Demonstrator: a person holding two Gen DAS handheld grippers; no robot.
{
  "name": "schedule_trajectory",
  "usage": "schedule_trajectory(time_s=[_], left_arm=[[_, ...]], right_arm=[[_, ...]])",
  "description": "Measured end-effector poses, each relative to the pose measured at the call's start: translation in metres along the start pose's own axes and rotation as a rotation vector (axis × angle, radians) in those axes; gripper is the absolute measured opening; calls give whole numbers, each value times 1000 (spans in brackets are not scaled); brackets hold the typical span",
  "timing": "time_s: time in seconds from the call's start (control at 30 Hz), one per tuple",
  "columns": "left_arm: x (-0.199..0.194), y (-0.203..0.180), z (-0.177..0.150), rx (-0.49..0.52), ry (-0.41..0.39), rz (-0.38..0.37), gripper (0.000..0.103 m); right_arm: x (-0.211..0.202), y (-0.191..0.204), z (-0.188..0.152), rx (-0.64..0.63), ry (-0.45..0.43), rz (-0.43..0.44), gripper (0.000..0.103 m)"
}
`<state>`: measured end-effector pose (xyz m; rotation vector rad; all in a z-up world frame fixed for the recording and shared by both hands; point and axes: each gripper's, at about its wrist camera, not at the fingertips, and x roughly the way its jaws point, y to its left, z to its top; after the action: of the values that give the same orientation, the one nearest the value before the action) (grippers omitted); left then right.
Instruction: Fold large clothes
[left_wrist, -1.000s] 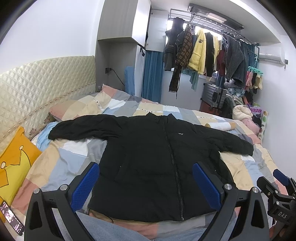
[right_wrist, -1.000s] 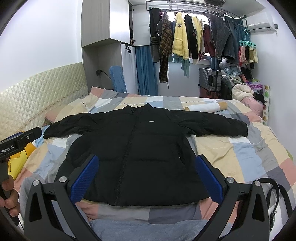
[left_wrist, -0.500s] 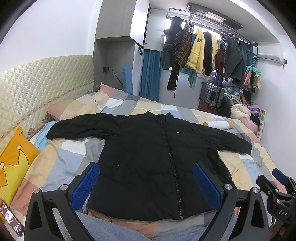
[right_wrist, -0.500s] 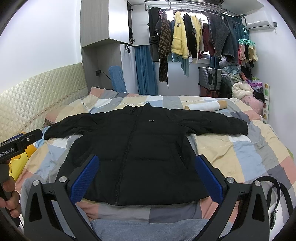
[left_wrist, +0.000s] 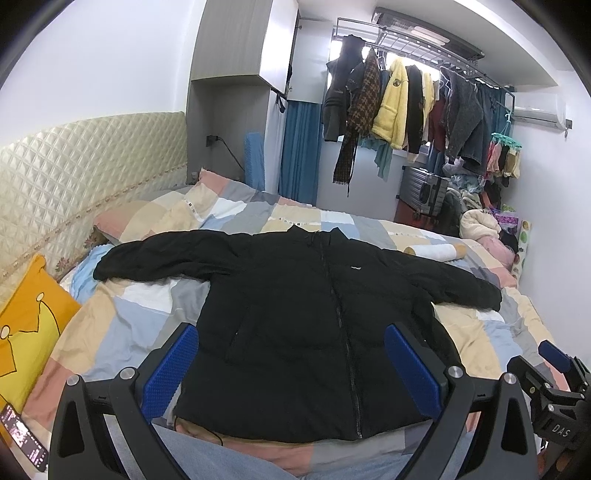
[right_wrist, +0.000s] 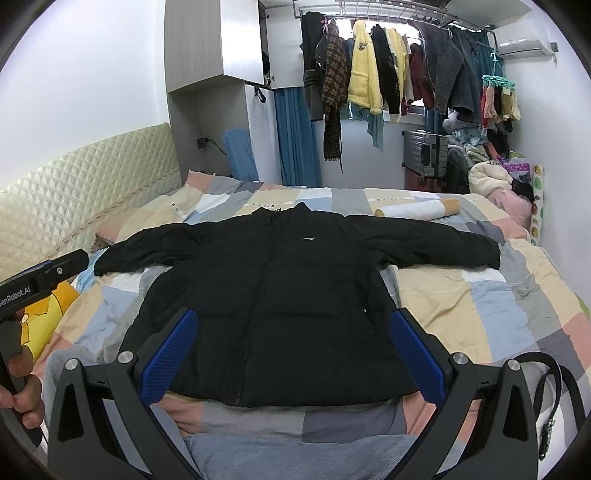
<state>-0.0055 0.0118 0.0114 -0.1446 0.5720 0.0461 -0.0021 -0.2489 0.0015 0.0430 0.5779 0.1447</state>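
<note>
Hovering short of the hem, both grippers have their jaws spread wide and hold nothing: the left gripper (left_wrist: 291, 363) and the right gripper (right_wrist: 293, 349) each frame the lower middle of the black jacket (right_wrist: 273, 291). It lies flat, zipped and face up at the centre of both frames, on the patchwork bedspread (right_wrist: 480, 306), collar toward the top, sleeves stretched out to either side. Folding looks not yet begun; this seems the moment of lining up before the first fold. A sensible opening would be to pinch a sleeve near its cuff, the left sleeve (left_wrist: 147, 258) or the right sleeve (right_wrist: 450, 245), and carry it across the chest, which calls for reaching well out from the hem.

Open bedspread surrounds the jacket on the right of the frame. At the left edge an orange pillow (left_wrist: 26, 325) and a phone (left_wrist: 24, 437) sit near. A paper roll (right_wrist: 415, 208) lies just beyond the right sleeve, near enough to snag.
</note>
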Motion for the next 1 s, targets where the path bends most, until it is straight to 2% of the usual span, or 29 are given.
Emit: schedule_trajectory(time_s=[0.37,0.6,0.83,1.0], left_arm=[[3,0,10,-13,-10,4,102],[17,-1,23,-30,-2,40,102],[36,-12,55,-22,8,52,102],[56,-23,82,5,-30,42,102]], right_arm=[[4,-7,15,28,0,-10,103],[27,-16,27,37,29,-21,103],[44,-28,62,36,15,-27,103],[60,-41,90,30,12,-17,103]])
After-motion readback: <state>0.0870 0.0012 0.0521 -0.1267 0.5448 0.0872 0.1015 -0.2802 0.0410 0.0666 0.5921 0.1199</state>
